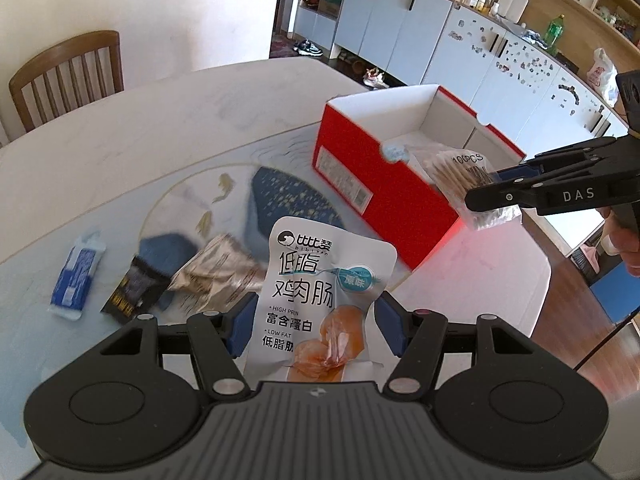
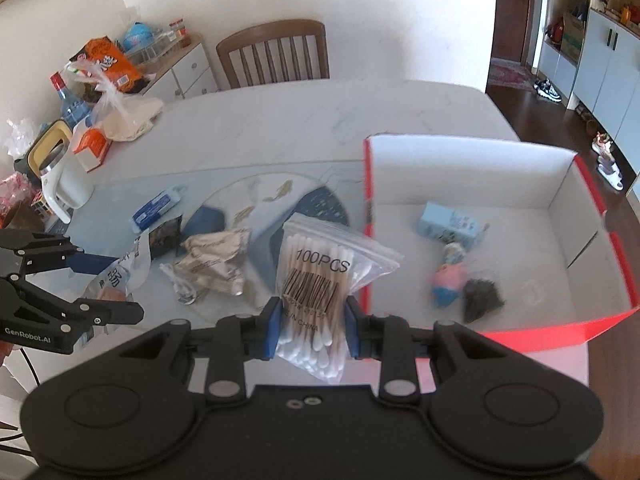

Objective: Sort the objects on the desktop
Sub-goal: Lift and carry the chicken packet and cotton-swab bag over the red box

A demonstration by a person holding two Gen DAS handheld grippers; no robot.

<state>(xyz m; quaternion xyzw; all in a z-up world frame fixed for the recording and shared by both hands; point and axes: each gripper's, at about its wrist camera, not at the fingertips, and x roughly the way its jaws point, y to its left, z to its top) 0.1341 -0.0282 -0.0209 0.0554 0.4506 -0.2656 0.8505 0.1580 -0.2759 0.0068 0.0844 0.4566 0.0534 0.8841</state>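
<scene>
My left gripper (image 1: 314,326) is shut on a white chicken-sausage snack pouch (image 1: 320,300) and holds it above the table. My right gripper (image 2: 311,327) is shut on a clear bag of cotton swabs (image 2: 320,276), held just left of the red box (image 2: 600,320). The box is open, white inside, and holds a light blue carton (image 2: 448,226), a small pink toy figure (image 2: 448,276) and a dark packet (image 2: 482,294). In the left wrist view the right gripper (image 1: 486,192) holds the swab bag (image 1: 456,176) over the near corner of the box (image 1: 384,196).
On the table lie a blue-white packet (image 1: 76,276), a dark packet (image 1: 134,292), a crumpled silver wrapper (image 1: 216,272) and a clear plastic spoon (image 2: 182,284). Bags, a bottle and a white jug (image 2: 64,184) crowd the far left. A wooden chair (image 2: 276,56) stands behind the table.
</scene>
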